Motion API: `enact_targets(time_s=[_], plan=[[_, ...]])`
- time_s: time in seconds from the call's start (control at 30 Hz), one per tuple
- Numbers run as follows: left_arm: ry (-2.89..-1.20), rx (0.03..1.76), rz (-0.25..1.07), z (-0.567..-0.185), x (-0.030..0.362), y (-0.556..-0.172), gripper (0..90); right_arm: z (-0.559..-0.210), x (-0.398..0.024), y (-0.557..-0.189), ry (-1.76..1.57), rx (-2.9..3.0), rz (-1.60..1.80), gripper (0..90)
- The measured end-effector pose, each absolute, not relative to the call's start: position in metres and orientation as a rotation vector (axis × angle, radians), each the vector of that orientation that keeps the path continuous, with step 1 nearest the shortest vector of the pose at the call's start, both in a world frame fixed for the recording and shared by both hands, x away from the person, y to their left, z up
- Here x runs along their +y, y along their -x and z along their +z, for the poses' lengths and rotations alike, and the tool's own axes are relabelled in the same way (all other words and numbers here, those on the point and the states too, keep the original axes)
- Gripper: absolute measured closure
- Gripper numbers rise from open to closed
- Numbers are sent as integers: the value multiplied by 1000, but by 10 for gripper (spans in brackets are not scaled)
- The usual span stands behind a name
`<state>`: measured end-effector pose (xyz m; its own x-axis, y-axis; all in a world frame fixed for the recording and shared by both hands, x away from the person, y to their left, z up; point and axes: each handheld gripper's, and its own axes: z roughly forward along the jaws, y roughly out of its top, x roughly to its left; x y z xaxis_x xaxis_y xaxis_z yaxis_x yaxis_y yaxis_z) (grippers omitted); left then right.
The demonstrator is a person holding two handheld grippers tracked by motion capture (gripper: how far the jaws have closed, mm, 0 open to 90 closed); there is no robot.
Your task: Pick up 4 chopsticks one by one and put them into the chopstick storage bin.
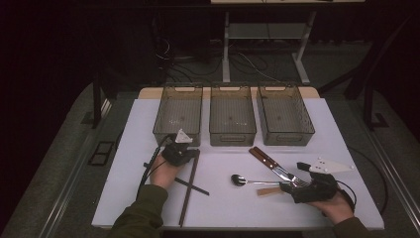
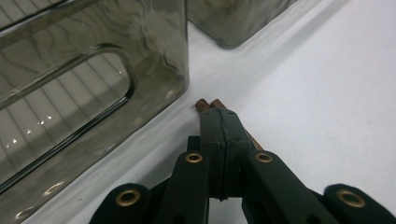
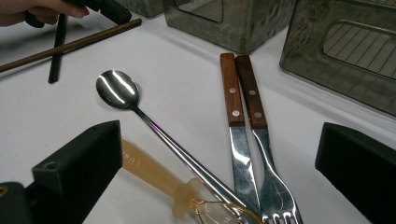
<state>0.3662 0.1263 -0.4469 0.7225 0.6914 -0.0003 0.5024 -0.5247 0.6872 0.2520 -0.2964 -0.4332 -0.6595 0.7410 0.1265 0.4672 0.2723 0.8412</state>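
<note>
A: Left gripper view: what's pinched?
B: The left gripper is clamped on brown chopsticks, two slim sticks side by side, tips near the smoky bin on the white table.
A: The other?
B: The right gripper is spread wide over the spoon, knife and fork.

High view: fixed above the person's side, facing forward and down over the whole white surface; three bins in a row at the far edge, floor beyond.

Left gripper view: rides low on the left tongs, close to the surface, looking along the jaws at the near wall of the left bin.

Right gripper view: low on the right tongs, facing the far bins across the cutlery; spoon close up.

Shared: high and right views both take in the spoon, the chopsticks and the left hand.
</note>
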Motion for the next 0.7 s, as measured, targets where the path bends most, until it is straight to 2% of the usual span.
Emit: enact_targets(time_s=[0.7], plan=[[-2259,835,313,-447,114,-363,900,-433,-297,-252,-1112,2253,1335,5]])
